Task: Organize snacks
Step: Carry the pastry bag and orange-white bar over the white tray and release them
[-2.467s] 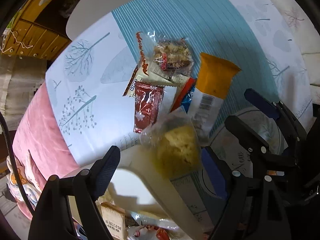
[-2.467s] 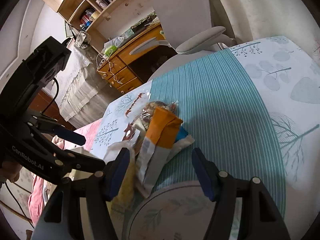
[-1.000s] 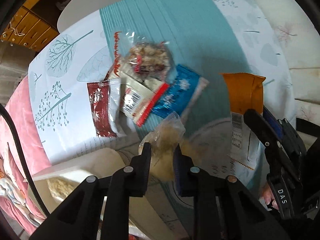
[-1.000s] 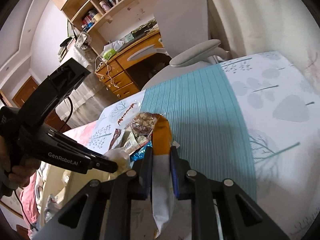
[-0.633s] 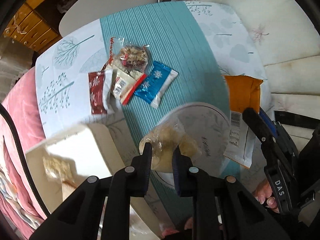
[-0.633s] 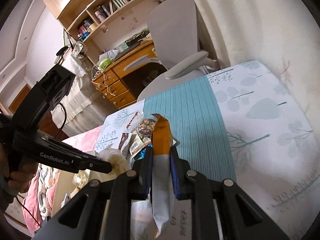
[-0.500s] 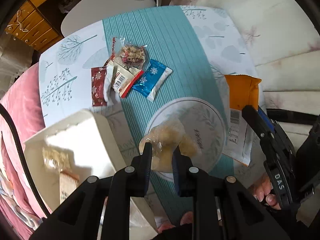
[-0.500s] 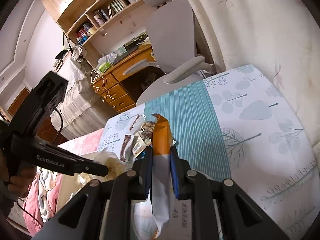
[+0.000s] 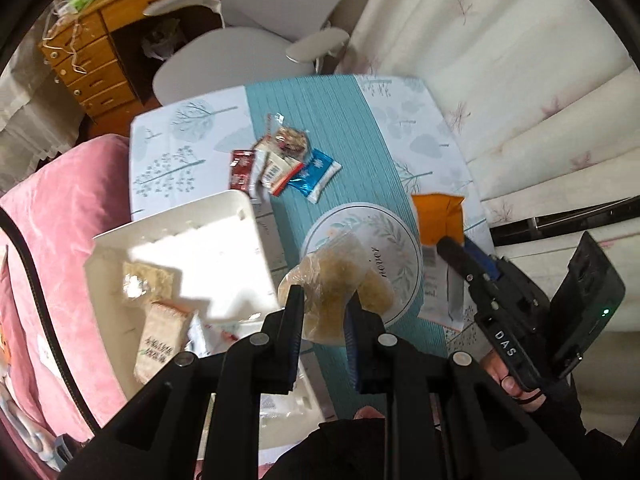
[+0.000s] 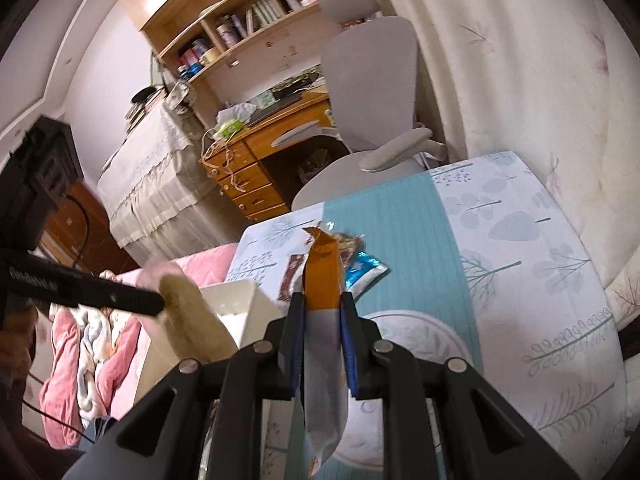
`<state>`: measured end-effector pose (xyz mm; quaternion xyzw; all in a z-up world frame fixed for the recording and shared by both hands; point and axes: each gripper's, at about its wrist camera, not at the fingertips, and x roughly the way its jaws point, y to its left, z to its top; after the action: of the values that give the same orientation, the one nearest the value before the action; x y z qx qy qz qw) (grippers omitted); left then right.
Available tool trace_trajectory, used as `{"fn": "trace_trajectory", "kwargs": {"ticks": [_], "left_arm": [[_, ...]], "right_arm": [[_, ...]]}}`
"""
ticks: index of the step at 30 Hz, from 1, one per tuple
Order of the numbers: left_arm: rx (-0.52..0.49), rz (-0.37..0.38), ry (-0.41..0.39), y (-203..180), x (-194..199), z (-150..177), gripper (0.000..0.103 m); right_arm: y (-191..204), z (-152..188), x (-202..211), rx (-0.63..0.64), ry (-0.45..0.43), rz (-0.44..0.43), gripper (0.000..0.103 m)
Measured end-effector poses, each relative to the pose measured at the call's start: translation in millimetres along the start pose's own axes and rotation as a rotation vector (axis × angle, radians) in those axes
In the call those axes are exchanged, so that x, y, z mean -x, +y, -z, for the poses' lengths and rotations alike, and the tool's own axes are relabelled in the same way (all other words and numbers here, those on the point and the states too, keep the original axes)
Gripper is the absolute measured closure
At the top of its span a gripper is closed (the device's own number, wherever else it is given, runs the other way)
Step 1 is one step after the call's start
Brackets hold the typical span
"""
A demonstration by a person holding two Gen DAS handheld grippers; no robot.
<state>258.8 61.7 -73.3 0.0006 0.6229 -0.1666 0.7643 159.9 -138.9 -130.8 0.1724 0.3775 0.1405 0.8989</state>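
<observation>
My left gripper (image 9: 324,304) is shut on a clear bag of pale yellow snack (image 9: 336,276), held high above the round placemat (image 9: 396,248). My right gripper (image 10: 322,300) is shut on an orange-and-white packet (image 10: 324,272), also lifted off the table; that orange packet (image 9: 438,216) shows at the right of the left wrist view. A white box (image 9: 200,236) with several packets inside sits at the table's left. Still lying on the teal stripe are a red sachet (image 9: 241,170), a white-and-red packet (image 9: 278,172), a clear nut bag (image 9: 291,142) and a blue packet (image 9: 316,174).
A grey office chair (image 9: 248,52) stands behind the table, with a wooden desk (image 9: 88,60) and shelves beyond. A pink blanket (image 9: 60,216) lies left of the table. A pale curtain (image 9: 520,80) hangs on the right. The person's hand (image 9: 504,376) holds the right gripper.
Both grippers have risen well above the table, each keeping its packet. The left one has tipped up, bringing the white box, chair and desk into view.
</observation>
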Motion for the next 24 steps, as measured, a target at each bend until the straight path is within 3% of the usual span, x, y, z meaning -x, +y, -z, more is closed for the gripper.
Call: {"fn": "trace_trajectory", "kwargs": {"ticks": [10, 17, 24], "left_arm": [[-0.002, 0.026, -0.035, 60, 44, 57, 0.086], [-0.008, 0.030, -0.012, 107, 49, 94, 0.086], [-0.028, 0.008, 0.045, 145, 35, 127, 0.086]], "right_arm": [[76, 36, 13, 0.004, 0.011, 0.018, 0.086], [126, 77, 9, -0.051, 0.046, 0.032, 0.086], [150, 112, 1, -0.140, 0.069, 0.061, 0.086]]}}
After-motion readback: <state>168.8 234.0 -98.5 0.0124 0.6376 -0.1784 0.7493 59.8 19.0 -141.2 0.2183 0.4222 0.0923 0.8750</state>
